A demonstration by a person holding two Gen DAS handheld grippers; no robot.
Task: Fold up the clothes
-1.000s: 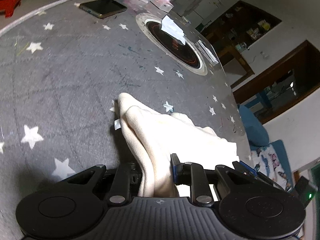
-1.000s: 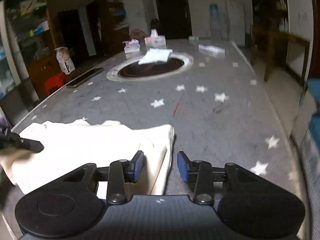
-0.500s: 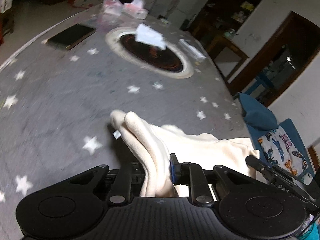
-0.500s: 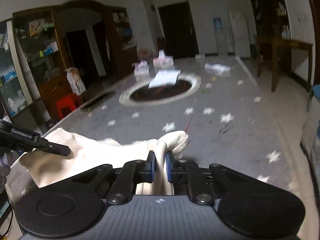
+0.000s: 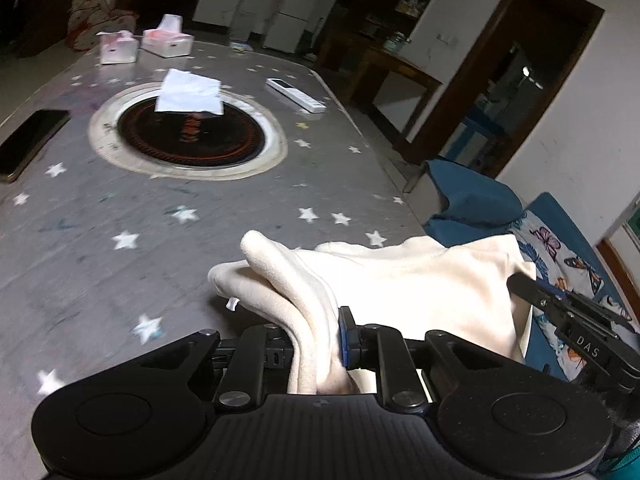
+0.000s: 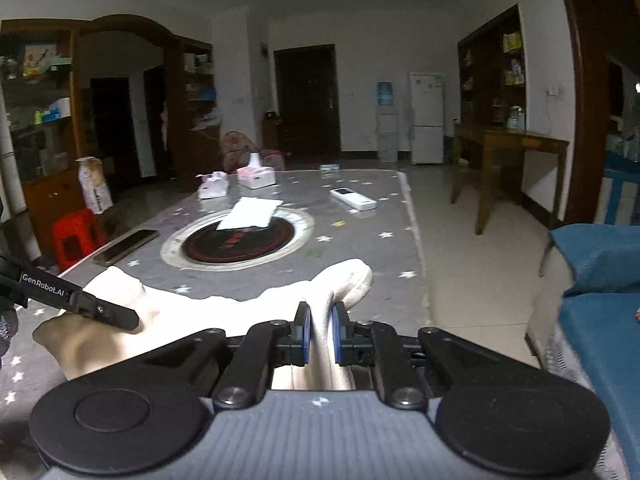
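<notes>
Clamping a thick fold of the cream fleece garment, the left gripper has its jaws drawn narrow on the cloth, which bunches up between the blue pads. The right gripper grips the opposite end of the same garment in the same manner, jaws pinched close on a doubled edge. The garment spans between the two grippers above the near end of the grey star-printed tablecloth; whether its lower edge touches the cloth cannot be determined.

In the left wrist view, the right gripper appears at the right edge, its black finger against the far corner of the garment. In the right wrist view, the left gripper's black finger lies across the garment at the left.

Beyond the garment, a round black inset burner occupies the table centre, with a white paper sheet resting on its far rim. A dark flat phone lies left of the burner. A white remote control lies to the right.
</notes>
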